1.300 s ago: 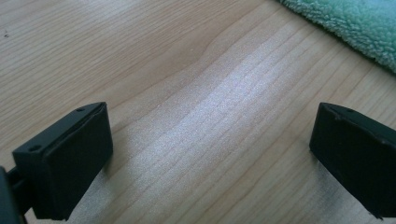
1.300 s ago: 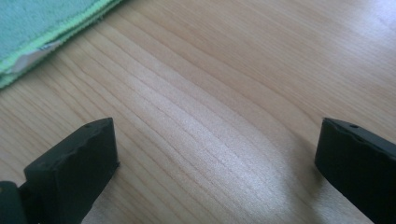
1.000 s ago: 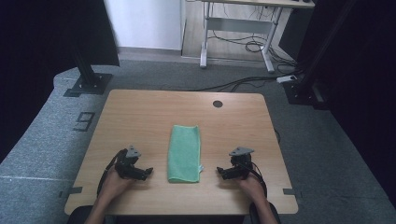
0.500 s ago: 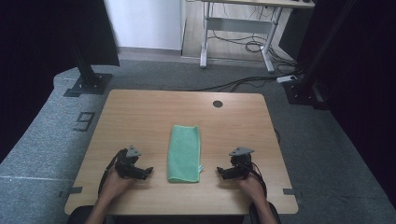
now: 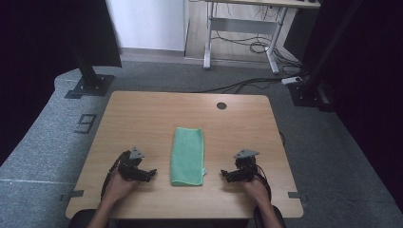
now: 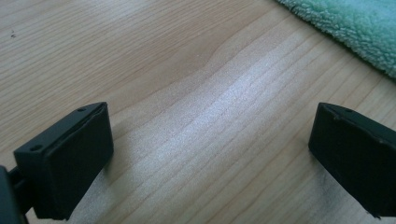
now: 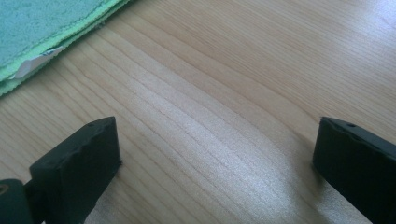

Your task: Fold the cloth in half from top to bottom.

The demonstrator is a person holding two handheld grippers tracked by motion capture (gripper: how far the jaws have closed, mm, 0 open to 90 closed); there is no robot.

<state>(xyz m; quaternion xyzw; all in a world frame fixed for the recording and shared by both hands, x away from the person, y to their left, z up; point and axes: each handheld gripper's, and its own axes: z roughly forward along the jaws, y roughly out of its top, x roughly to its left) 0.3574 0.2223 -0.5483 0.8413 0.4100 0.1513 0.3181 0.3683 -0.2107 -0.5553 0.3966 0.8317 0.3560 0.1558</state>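
A folded green towel [image 5: 187, 155] lies lengthwise in the middle of the wooden table [image 5: 142, 118]. My left gripper [image 5: 148, 174] rests on the table just left of the towel's near end, open, with bare wood between its jaws; the towel's fuzzy edge [image 6: 355, 28] shows at the upper right of the left gripper view. My right gripper [image 5: 225, 175] sits to the right of the towel's near end, also open over bare wood. In the right gripper view the towel's layered edge [image 7: 51, 28] with a white tag [image 7: 35, 63] shows at the upper left.
A round cable hole [image 5: 221, 105] sits near the table's far edge. A black stand base [image 5: 88, 85] is on the floor at far left, a desk frame [image 5: 237, 42] with cables beyond the table, and a dark stand [image 5: 313, 90] at right.
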